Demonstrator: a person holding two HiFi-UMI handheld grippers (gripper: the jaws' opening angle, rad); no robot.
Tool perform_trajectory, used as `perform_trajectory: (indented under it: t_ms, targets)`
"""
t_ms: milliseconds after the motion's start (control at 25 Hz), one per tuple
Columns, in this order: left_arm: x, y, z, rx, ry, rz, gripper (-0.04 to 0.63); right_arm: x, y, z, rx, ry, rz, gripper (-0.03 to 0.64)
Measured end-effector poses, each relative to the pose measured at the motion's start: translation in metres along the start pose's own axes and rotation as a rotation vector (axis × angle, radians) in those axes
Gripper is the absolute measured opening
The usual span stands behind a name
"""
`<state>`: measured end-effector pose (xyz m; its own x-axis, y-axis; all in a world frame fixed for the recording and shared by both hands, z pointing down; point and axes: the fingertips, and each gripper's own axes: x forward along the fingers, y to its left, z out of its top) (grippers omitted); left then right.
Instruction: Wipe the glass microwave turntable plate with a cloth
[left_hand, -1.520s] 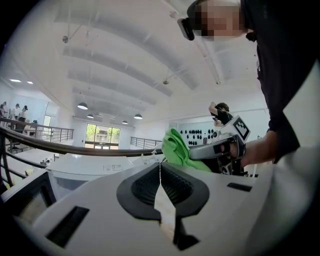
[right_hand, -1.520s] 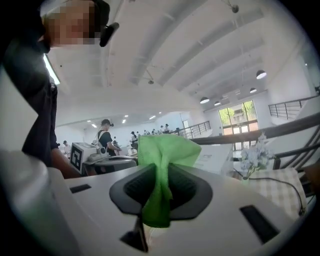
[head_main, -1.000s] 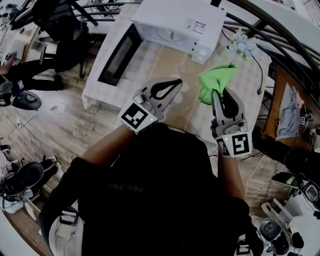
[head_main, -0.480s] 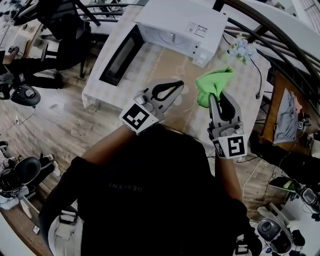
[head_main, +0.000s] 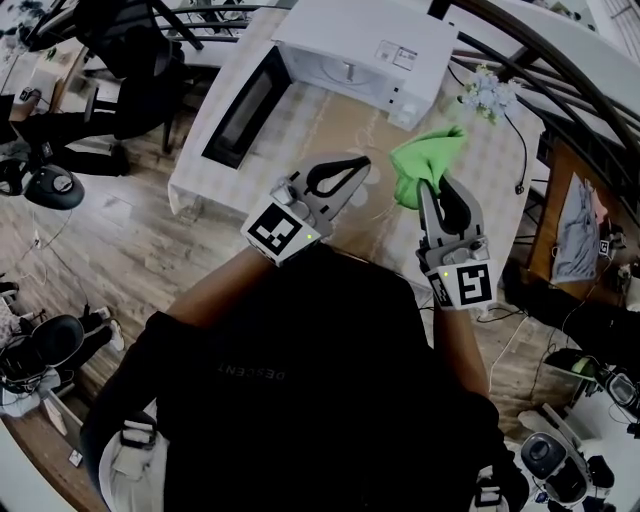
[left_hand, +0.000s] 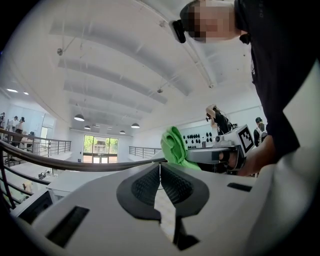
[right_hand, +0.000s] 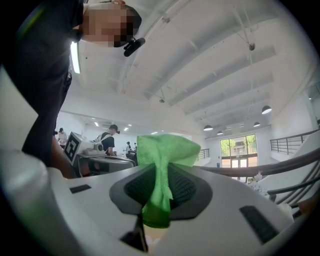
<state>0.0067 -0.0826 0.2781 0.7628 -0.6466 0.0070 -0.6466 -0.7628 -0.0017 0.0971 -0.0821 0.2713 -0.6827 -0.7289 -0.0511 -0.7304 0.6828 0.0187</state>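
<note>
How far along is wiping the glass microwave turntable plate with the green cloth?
Done: the right gripper is shut on the bright green cloth. In hand: the cloth is held over the table, beside the left gripper, whose jaws are together. Left: the wiping itself; I cannot make out the clear glass plate in any view, so no wiped area can be confirmed.

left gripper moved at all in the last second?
No. In the head view the left gripper keeps the same offset from the microwave and its open door; the slight frame shift is shared by both.
</note>
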Motion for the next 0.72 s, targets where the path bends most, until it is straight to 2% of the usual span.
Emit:
perform_trajectory:
  t_ms: [720]
  targets:
    - [0.0023,-0.0034,0.0014,0.015,0.002,-0.020,0.021,-0.0022,0.0033,-0.0003,-0.011,0.030,-0.001,0.083]
